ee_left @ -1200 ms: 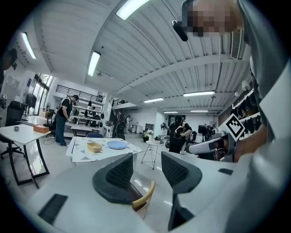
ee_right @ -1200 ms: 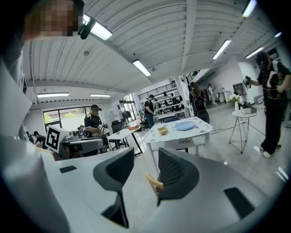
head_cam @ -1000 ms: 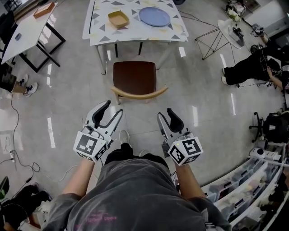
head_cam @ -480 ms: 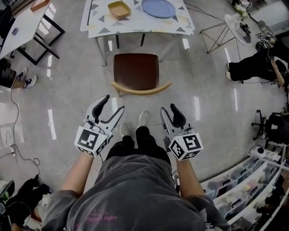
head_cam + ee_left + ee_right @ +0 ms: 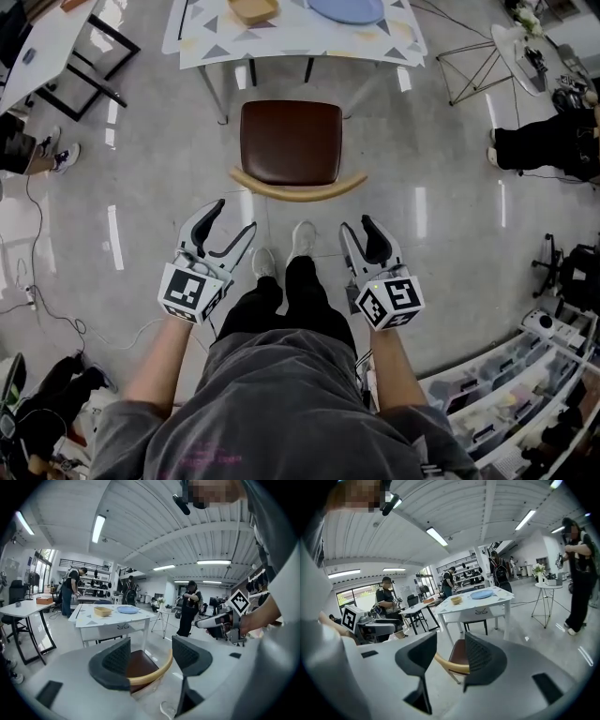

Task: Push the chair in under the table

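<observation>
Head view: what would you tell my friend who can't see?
A person looks down at a brown chair pulled out from a patterned table. Their left tongs and right tongs are opening, empty, short of its curved wooden back.

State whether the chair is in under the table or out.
Out. The chair stands on open floor, its whole seat clear of the table edge.

**Table cropped, chair partly masked**

Well ahead of the left gripper (image 5: 234, 217) and right gripper (image 5: 358, 225), the head view's top edge cuts off most of the table (image 5: 281, 42), its tan bowl (image 5: 253, 9) and its blue plate (image 5: 347, 9). Both pairs of jaws are opening and empty. In each gripper view they cover part of the chair's (image 5: 291, 141) seat and curved backrest (image 5: 298, 190).
</observation>
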